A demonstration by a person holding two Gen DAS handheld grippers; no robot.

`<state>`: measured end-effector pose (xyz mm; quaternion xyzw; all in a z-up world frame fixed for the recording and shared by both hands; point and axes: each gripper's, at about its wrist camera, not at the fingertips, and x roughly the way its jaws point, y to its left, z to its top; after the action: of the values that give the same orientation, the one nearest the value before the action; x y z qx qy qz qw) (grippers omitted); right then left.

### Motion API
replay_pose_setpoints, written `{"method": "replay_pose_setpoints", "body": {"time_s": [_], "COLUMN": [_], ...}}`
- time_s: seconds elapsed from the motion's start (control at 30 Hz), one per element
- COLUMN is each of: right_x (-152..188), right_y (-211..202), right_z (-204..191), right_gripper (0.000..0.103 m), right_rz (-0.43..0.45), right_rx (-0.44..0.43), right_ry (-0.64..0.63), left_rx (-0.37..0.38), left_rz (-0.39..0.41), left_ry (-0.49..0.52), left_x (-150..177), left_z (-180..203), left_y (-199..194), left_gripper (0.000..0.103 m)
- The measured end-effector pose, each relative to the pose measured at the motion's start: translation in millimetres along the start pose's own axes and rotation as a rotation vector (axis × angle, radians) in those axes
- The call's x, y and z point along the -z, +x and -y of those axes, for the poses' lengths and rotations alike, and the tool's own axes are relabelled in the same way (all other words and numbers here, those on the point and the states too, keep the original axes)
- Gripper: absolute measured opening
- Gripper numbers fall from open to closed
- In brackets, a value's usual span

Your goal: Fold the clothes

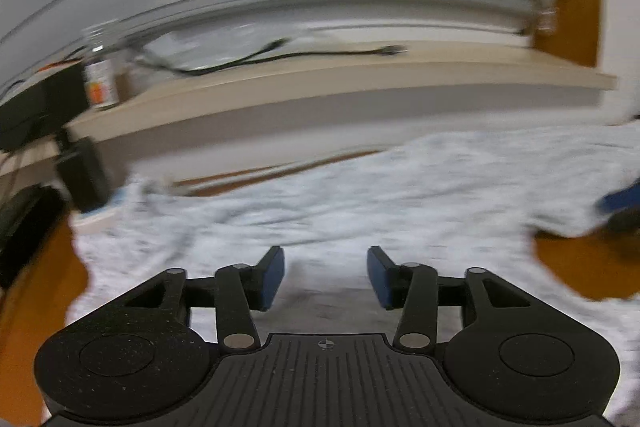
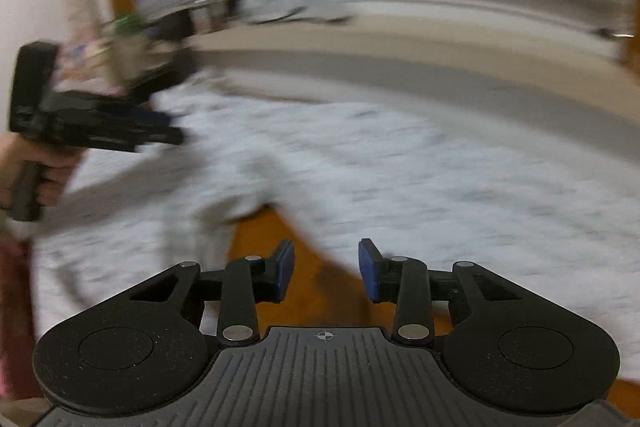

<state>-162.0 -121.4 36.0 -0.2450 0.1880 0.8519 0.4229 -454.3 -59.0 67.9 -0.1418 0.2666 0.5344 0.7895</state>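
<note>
In the left wrist view, the left gripper point(image 1: 326, 277) stood released, its blue pads apart with nothing between them, hovering over a mottled grey-white garment point(image 1: 360, 195) spread across the orange counter point(image 1: 580, 267). Bare orange showed at both sides of the cloth. Behind it ran a pale shelf point(image 1: 360, 83) with a black cable point(image 1: 280, 57) and a small labelled bottle point(image 1: 100, 79). At the right edge, a blue-and-black smear looked like the other gripper's tip, but the blur left that unsure.

In the right wrist view, the right gripper point(image 2: 326, 273) was likewise released and empty, poised over a wedge of bare counter point(image 2: 304, 267) where a garment point(image 2: 440, 187) edge ran diagonally. A crumpled part — possibly a sleeve point(image 2: 224, 195) — lay to the left. The left gripper point(image 2: 152, 127) appeared there in a hand point(image 2: 36, 167), low over the cloth.

Both frames were heavily smeared, which suggests quick motion. The risk I see: closing at that pace could pinch more than one layer, or miss the edge altogether, dragging the garment askew and spoiling any fold line.
</note>
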Motion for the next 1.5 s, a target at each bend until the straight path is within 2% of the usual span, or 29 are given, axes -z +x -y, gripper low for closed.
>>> {"method": "replay_pose_setpoints", "body": {"time_s": [0.13, 0.2, 0.33, 0.47, 0.57, 0.6, 0.7, 0.73, 0.77, 0.8, 1.0, 1.1, 1.23, 1.37, 1.5], "right_x": [1, 1, 7, 9, 9, 8, 3, 1, -2, -4, -19, -20, -7, 3, 5], "right_y": [15, 19, 12, 7, 7, 10, 13, 10, 8, 5, -11, -7, -3, -2, 0], "right_z": [-34, -42, -58, -66, -70, -69, -63, -60, -57, -54, -38, -22, -18, -36, -61], "right_gripper": [0.035, 0.002, 0.002, 0.002, 0.008, 0.015, 0.021, 0.021, 0.016, 0.002, 0.001, 0.001, 0.004, 0.009, 0.01], "right_rz": [-0.031, -0.054, -0.063, -0.05, -0.041, -0.042, -0.039, -0.026, -0.013, 0.0, 0.08, 0.071, 0.028, 0.009, 0.002], "right_rx": [-0.072, -0.097, -0.127, -0.116, -0.083, -0.075, -0.06, -0.045, -0.03, -0.016, 0.072, 0.116, 0.041, -0.038, -0.1], "right_ry": [-0.027, -0.017, -0.051, -0.084, -0.123, -0.115, -0.091, -0.089, -0.086, -0.083, -0.068, -0.035, -0.006, -0.019, -0.066], "left_rx": [0.096, 0.103, 0.11, 0.12, 0.124, 0.127, 0.133, 0.133, 0.133, 0.133, 0.134, 0.134, 0.128, 0.117, 0.112], "left_rz": [0.002, -0.012, -0.035, -0.035, -0.039, -0.04, -0.042, -0.042, -0.041, -0.041, -0.042, -0.043, -0.043, -0.045, -0.046], "left_ry": [0.014, 0.028, 0.03, 0.015, 0.022, 0.019, 0.012, 0.012, 0.012, 0.012, 0.012, 0.011, 0.012, 0.007, 0.009], "left_x": [7, 13, 23, 27, 28, 28, 28, 28, 28, 28, 28, 28, 28, 28, 28], "left_z": [31, 40, 44, 39, 38, 37, 36, 36, 36, 36, 35, 35, 36, 35, 35], "left_y": [-2, 2, 9, 8, 9, 9, 10, 10, 10, 10, 10, 10, 9, 9, 9], "left_gripper": [0.057, 0.057, 0.058, 0.061, 0.061, 0.061, 0.061, 0.061, 0.061, 0.061, 0.063, 0.063, 0.065, 0.069, 0.07]}}
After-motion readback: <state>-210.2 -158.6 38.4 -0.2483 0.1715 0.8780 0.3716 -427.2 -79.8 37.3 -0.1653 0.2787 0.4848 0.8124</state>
